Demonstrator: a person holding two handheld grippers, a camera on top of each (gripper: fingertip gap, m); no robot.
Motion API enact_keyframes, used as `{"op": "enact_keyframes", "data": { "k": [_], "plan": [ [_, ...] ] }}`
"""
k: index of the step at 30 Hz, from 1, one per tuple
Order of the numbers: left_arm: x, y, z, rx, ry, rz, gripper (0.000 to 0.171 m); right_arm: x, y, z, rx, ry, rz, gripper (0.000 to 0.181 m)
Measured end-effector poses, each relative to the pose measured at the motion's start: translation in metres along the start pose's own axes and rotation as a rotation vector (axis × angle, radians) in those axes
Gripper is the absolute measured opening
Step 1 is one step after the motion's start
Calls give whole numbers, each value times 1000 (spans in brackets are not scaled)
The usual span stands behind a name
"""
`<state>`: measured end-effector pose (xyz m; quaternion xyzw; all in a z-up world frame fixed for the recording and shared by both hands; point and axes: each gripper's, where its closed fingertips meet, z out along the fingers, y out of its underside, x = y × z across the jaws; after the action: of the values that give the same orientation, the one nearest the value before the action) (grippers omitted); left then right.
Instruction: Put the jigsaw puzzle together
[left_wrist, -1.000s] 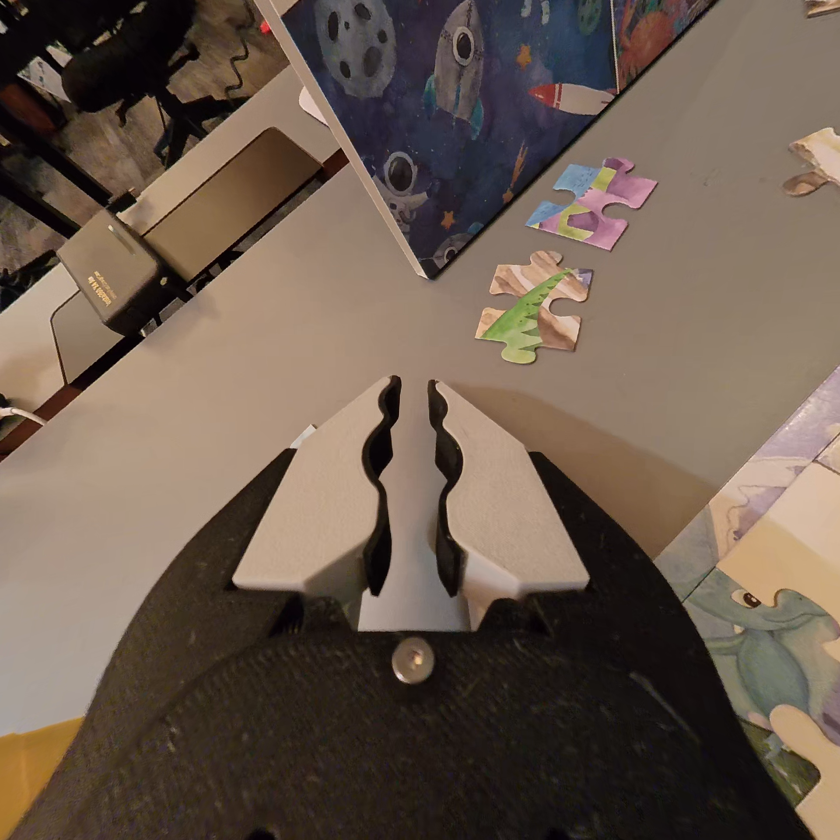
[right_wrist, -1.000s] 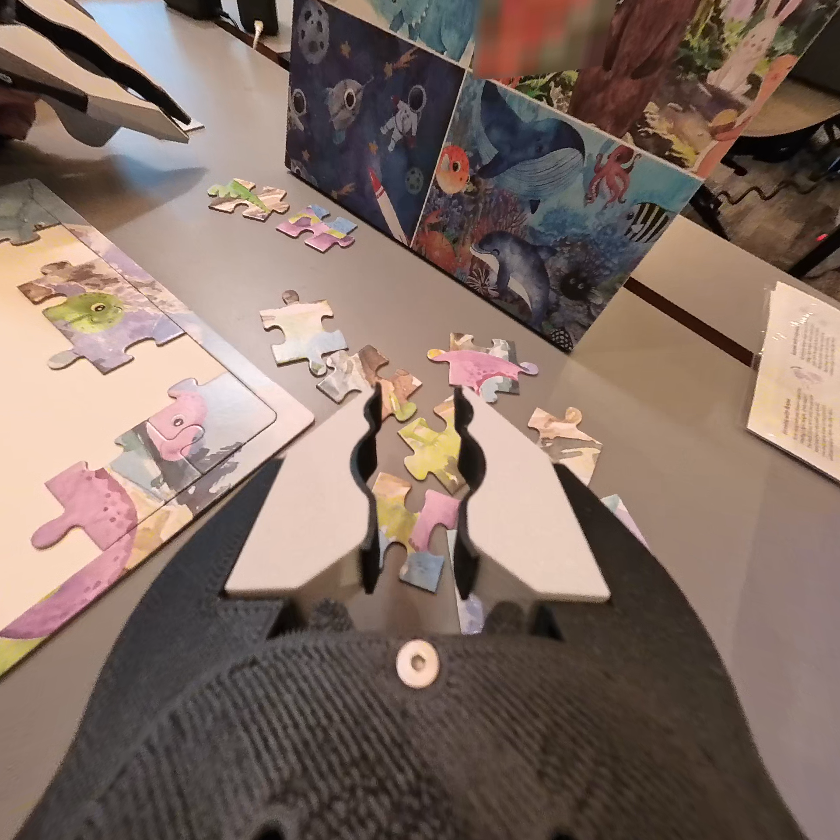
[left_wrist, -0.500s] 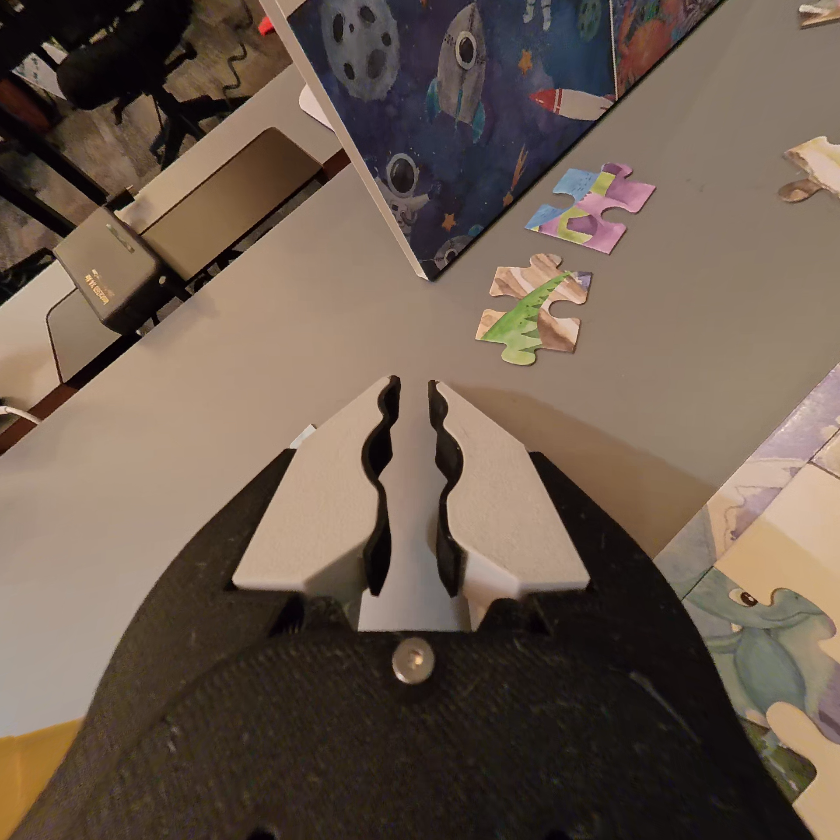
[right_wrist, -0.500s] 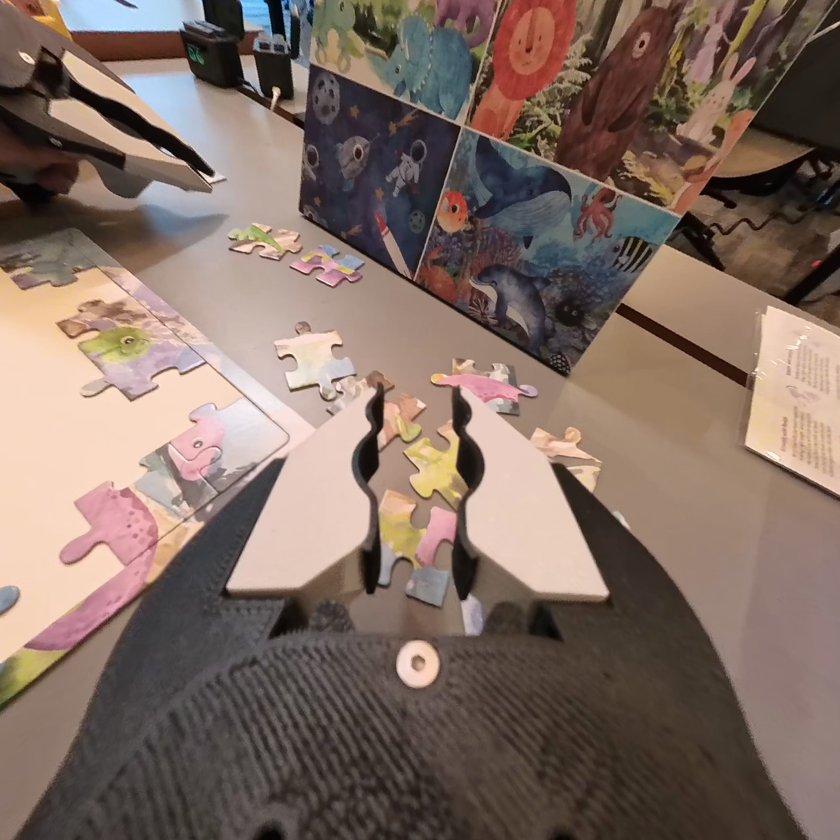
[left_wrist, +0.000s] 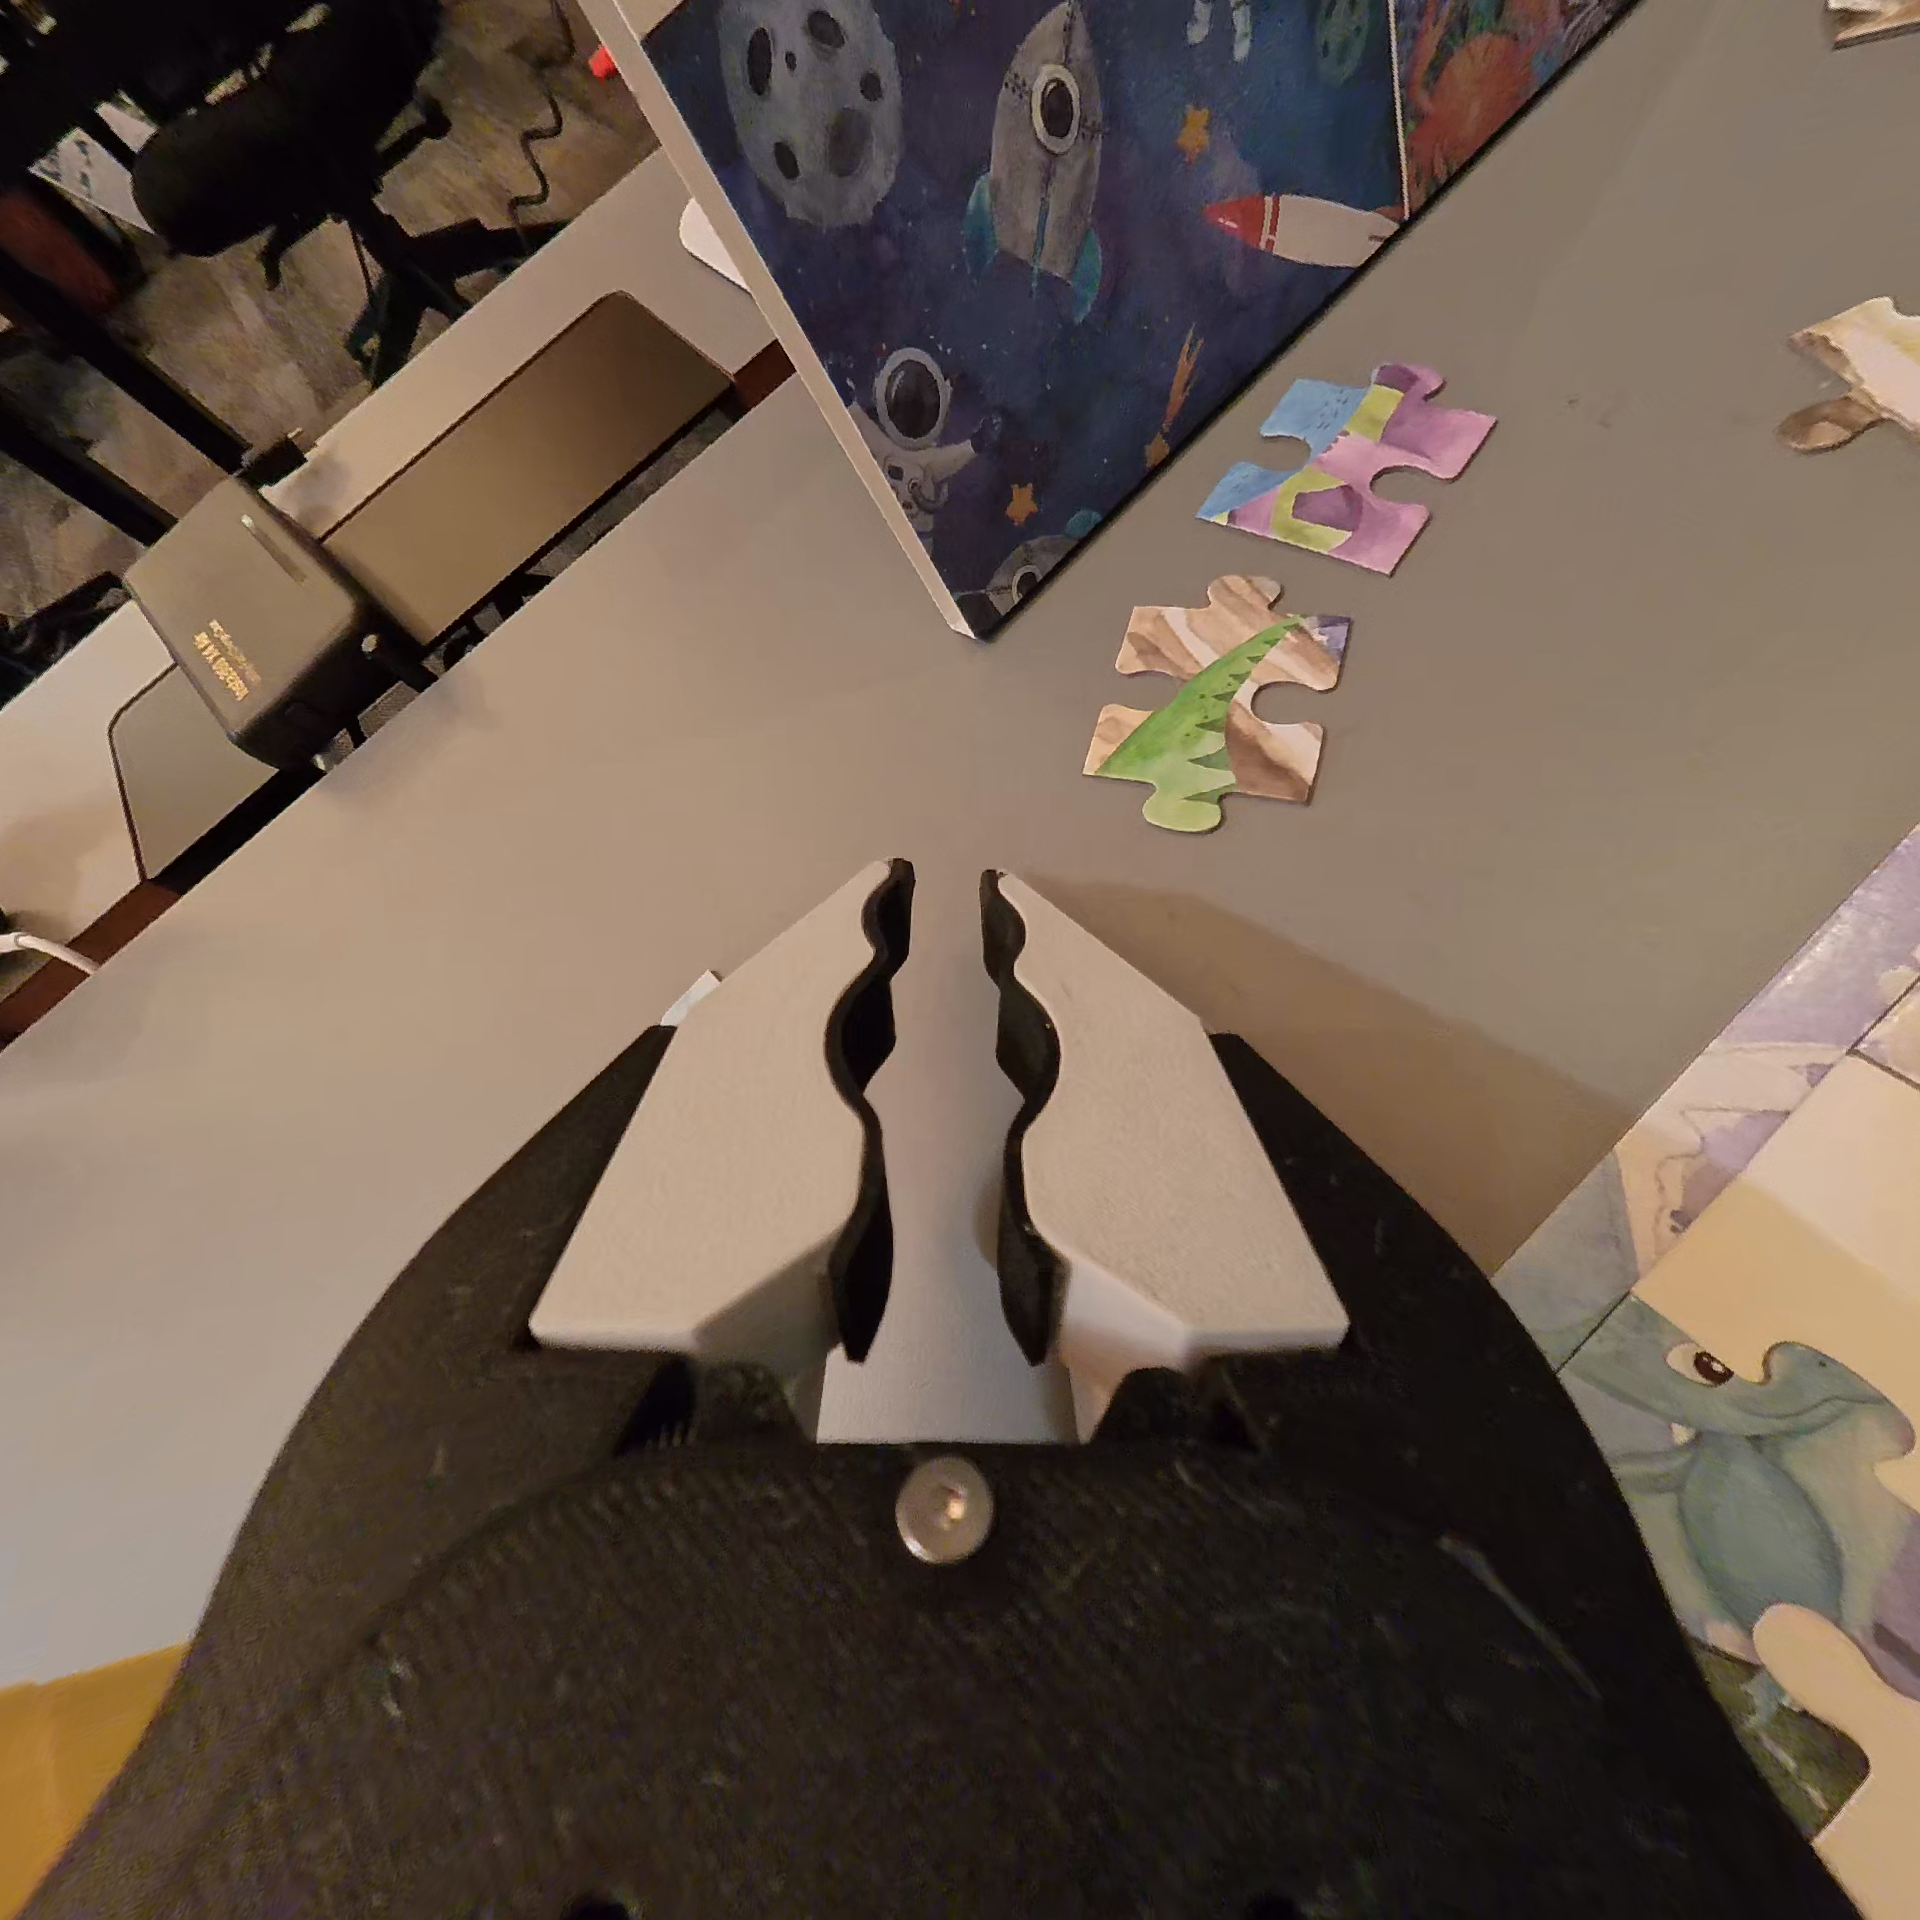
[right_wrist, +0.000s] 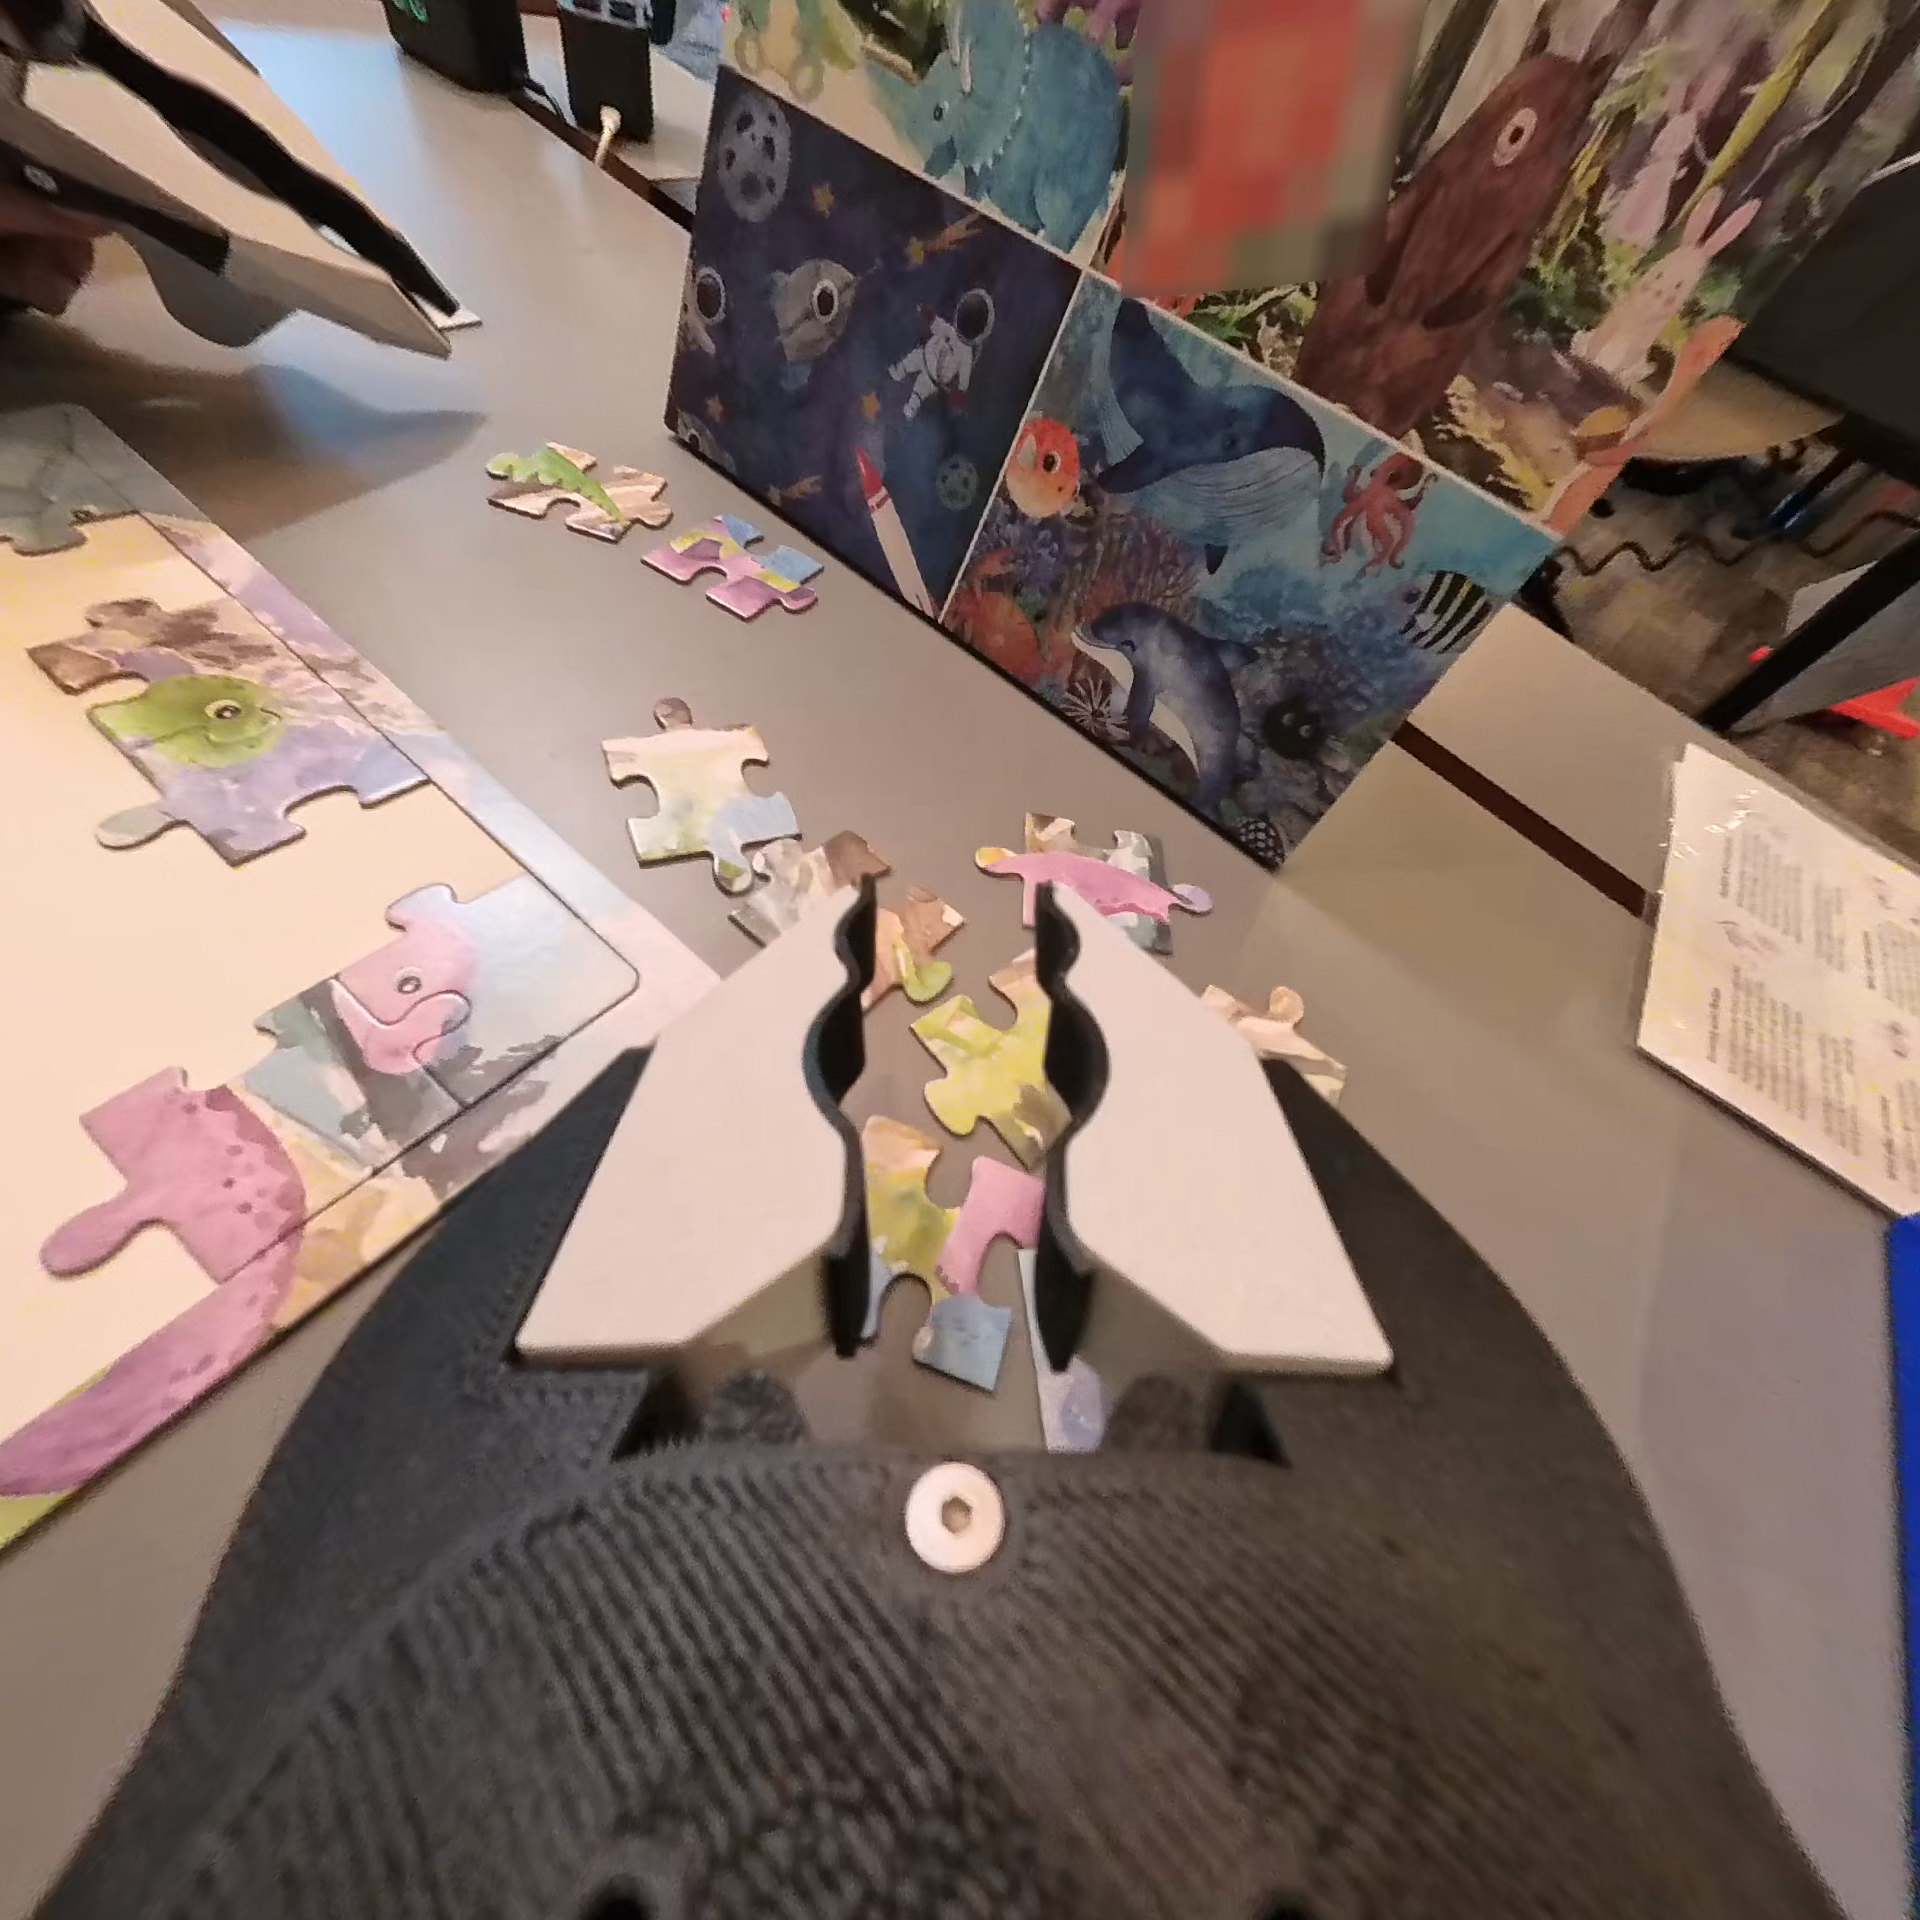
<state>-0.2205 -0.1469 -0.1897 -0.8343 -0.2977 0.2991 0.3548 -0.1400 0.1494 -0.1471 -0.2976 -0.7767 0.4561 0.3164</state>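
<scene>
The puzzle tray (right_wrist: 156, 987) lies at the left with several pieces set in it, among them a green dinosaur head piece (right_wrist: 229, 758) and a pink piece (right_wrist: 197, 1174). My right gripper (right_wrist: 951, 894) is open and empty, hovering over a cluster of loose pieces: a yellow-green one (right_wrist: 987, 1070), a pink-and-green one (right_wrist: 945, 1236) and a pink dinosaur one (right_wrist: 1091, 883). My left gripper (left_wrist: 945, 878) is open by a narrow gap and empty, above bare table. A green-and-brown piece (left_wrist: 1216, 707) and a purple-blue piece (left_wrist: 1351, 468) lie ahead of it. The tray's corner (left_wrist: 1766, 1174) is to its right.
An upright picture board (right_wrist: 1091, 499) stands behind the loose pieces and also shows in the left wrist view (left_wrist: 987, 260). A printed sheet in plastic (right_wrist: 1797, 977) lies at the right. A black box (left_wrist: 239, 644) sits beyond the table's left edge. The left gripper (right_wrist: 260, 239) shows at the right view's top left. My hands' fingertips stand some 30 cm from each other. It is some 6 cm from my left tips to the green-and-brown piece (left_wrist: 1216, 707). It turns up in the right wrist view (right_wrist: 571, 485) as well.
The right gripper has tilted up and shifted a little over the loose pieces, jaws still open. The left gripper has hardly moved.
</scene>
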Motion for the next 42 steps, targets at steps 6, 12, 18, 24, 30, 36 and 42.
{"op": "enact_keyframes", "data": {
  "k": [6,12,18,24,30,36,42],
  "plan": [
    [1,0,0,0,-4,10,11,-6,-6,-1,22,-31,29,30],
    [0,-1,-1,5,1,-2,11,-2,0,1,2,-4,5,29],
    [1,0,0,2,-4,11,11,-5,-10,-3,44,-10,5,29],
    [0,-1,-1,6,2,-3,12,-2,-3,1,16,4,-7,28],
    [0,-1,-1,7,-3,2,12,-8,-10,-1,45,-26,22,28],
    [0,0,0,4,-2,6,13,-3,-9,-2,38,9,-10,27],
    [0,0,0,6,-2,0,13,12,-11,-10,84,17,78,28]
  ]
}}
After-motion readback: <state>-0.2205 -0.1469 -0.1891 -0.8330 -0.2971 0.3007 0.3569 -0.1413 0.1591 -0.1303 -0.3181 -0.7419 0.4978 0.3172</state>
